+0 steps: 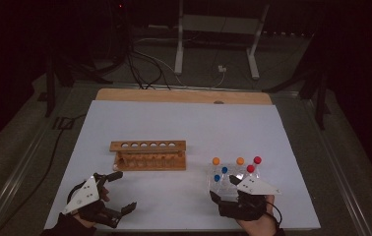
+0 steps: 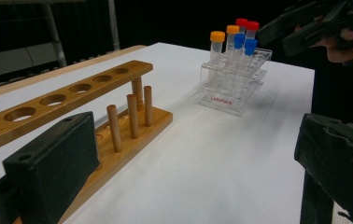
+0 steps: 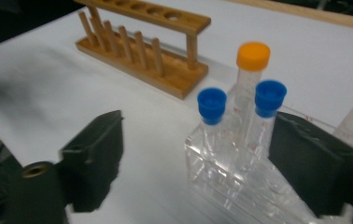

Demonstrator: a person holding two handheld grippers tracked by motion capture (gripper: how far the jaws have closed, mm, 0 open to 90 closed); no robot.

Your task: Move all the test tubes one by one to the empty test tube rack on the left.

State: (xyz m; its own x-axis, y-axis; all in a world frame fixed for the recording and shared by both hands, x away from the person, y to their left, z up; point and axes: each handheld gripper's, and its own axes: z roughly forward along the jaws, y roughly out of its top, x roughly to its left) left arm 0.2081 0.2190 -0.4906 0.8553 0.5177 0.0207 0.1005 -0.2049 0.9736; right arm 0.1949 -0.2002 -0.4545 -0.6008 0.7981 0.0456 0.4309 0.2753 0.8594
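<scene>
Wooden and empty, the test-tube rack stands left of centre on the white sheet, six holes in its top rail and pegs along its base. Nearest it, at the sheet's front left corner, the left gripper rests with its jaws spread wide and nothing between them; if it sat idle while a tube was pushed into a hole, the light rack could slide or tip.

Further right, the clear plastic rack holds capped tubes: two orange, two blue, two red. The right gripper is at its near edge, jaws partly open and gripping nothing, with the two blue-capped tubes standing between the pads and untouched.

The main risk, as I judge it, is that both blue tubes sit side by side in the gap. Closing there could pinch two at once, or catch one off-centre and tilt it against its neighbour. The right-hand pad is also close to the plastic rack's wall, so a low or skewed close might drag or lift the whole rack.
</scene>
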